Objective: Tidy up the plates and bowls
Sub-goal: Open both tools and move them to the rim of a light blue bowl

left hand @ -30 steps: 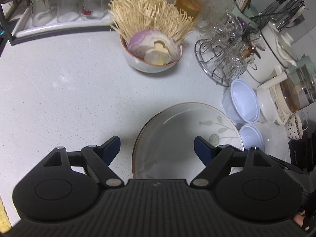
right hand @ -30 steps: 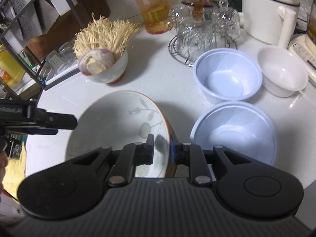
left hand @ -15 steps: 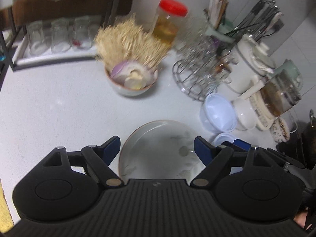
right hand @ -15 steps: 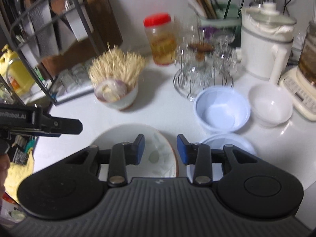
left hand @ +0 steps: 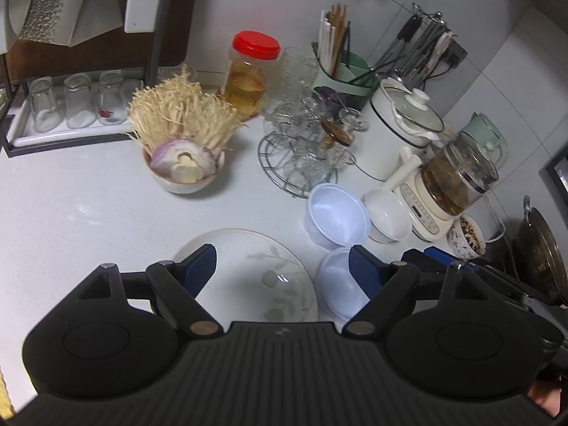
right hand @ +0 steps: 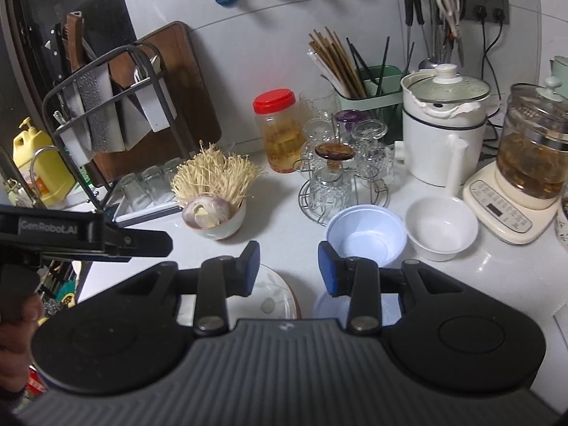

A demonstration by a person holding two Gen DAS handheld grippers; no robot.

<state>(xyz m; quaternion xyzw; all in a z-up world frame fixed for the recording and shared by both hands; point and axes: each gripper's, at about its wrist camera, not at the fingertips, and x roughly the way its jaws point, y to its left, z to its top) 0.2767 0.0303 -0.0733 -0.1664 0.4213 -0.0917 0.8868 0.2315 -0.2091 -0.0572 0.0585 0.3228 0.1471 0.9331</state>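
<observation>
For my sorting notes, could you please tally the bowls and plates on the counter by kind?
Leaf-patterned plate: 1
Pale blue plastic bowls: 2
White bowl: 1
Ceramic bowl of mushrooms and onion: 1
Speckled bowl beside the kettle: 1
Total: 6

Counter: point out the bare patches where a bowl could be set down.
Widest bare stretch: left of the leaf plate, between the glass tray and the mushroom bowl. A narrower strip runs between that bowl and the plate. The right is crowded: glass rack, blue bowls, white bowl, kettle.
</observation>
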